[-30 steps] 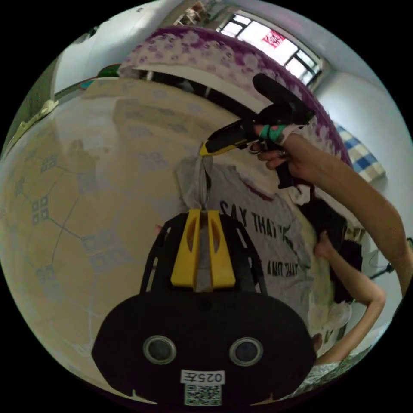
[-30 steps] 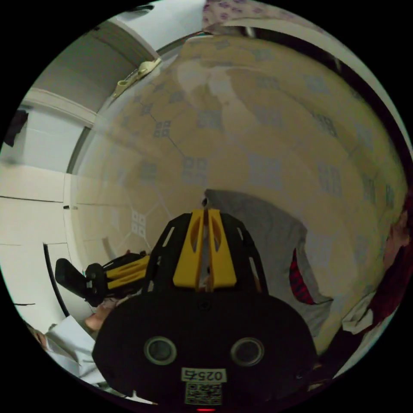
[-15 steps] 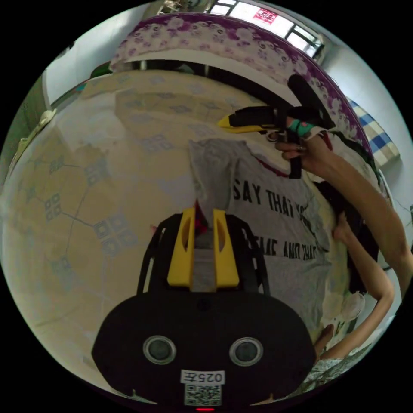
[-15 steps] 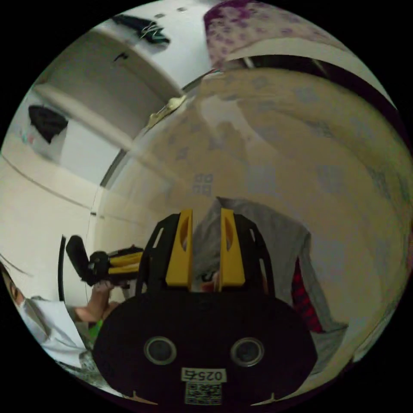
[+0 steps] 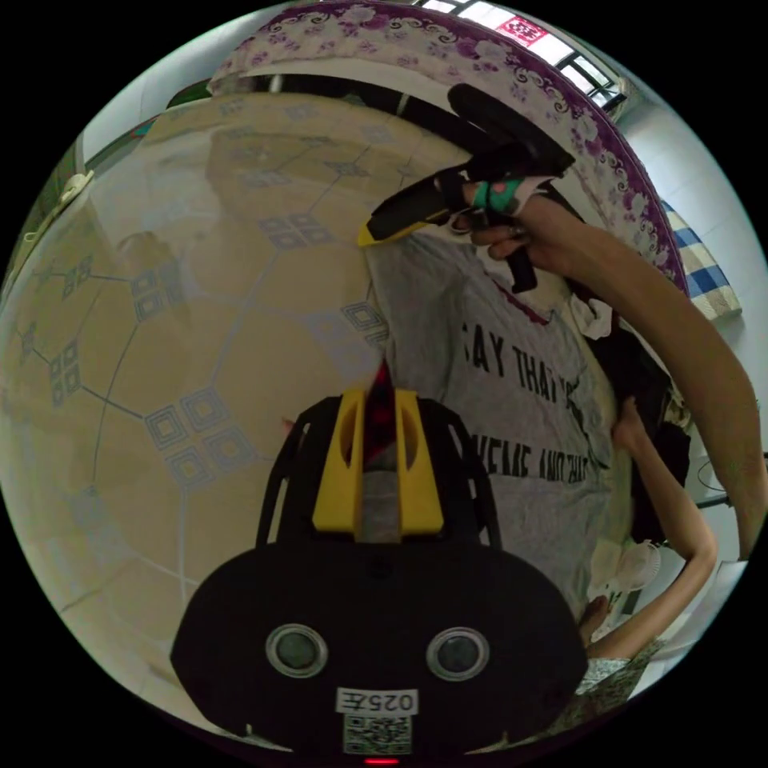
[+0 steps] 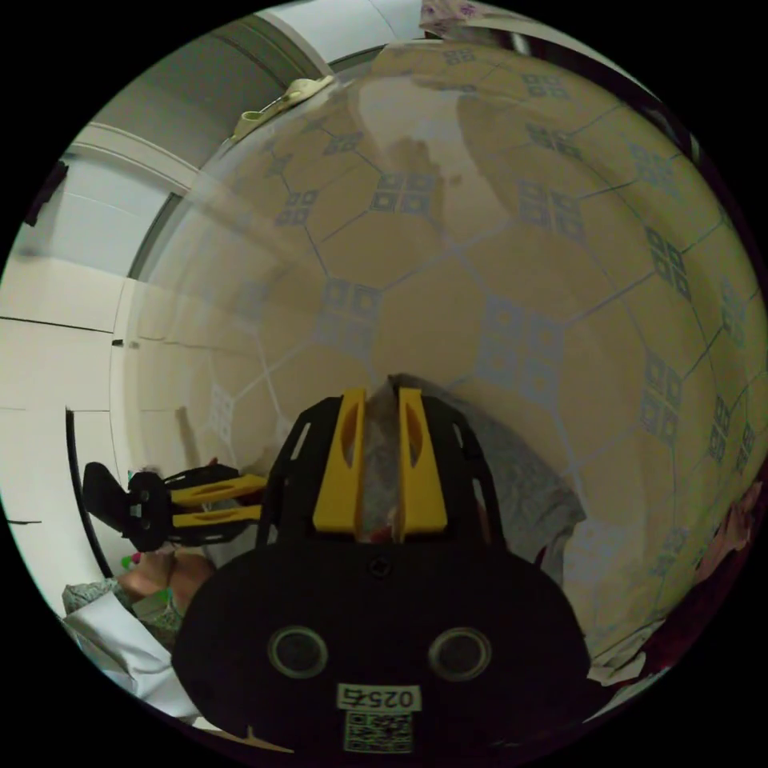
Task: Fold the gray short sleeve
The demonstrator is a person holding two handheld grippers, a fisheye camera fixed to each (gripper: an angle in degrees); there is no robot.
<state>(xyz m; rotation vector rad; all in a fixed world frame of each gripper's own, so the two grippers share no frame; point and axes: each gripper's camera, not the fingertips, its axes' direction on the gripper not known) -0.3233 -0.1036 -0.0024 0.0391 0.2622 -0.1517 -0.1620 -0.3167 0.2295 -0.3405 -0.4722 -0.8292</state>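
— Where was the gray short sleeve shirt [image 5: 520, 416] when you looked?

— Spread on the patterned mat [image 5: 184, 336] with its printed front up, black lettering across the chest. In the left gripper view it lay to the right of my left claw [image 5: 378, 396], and a red bit of its inside showed right between the yellow jaws.

— So the left claw had it?

— The jaws stood a little apart with gray cloth and that red patch running between them; I could not tell whether they pressed on it (the gap looked too wide for a firm pinch). In the right gripper view the left claw [image 6: 260, 496] came in from the side with its two jaws parted.

— And the other one?

— The right claw [image 6: 378, 394] had gray fabric bunched up between its jaws, which also stood slightly apart, so again I couldn't say it was clamped. Seen from the left gripper view, the right claw [image 5: 370, 234] sat at the shirt's far upper edge, held in a hand [image 5: 528, 240], tip just at the cloth.

— Anything around it?

— A purple flowered bedspread [image 5: 448, 40] beyond the mat, and a dark heap of clothes [image 5: 640, 392] beside the shirt.
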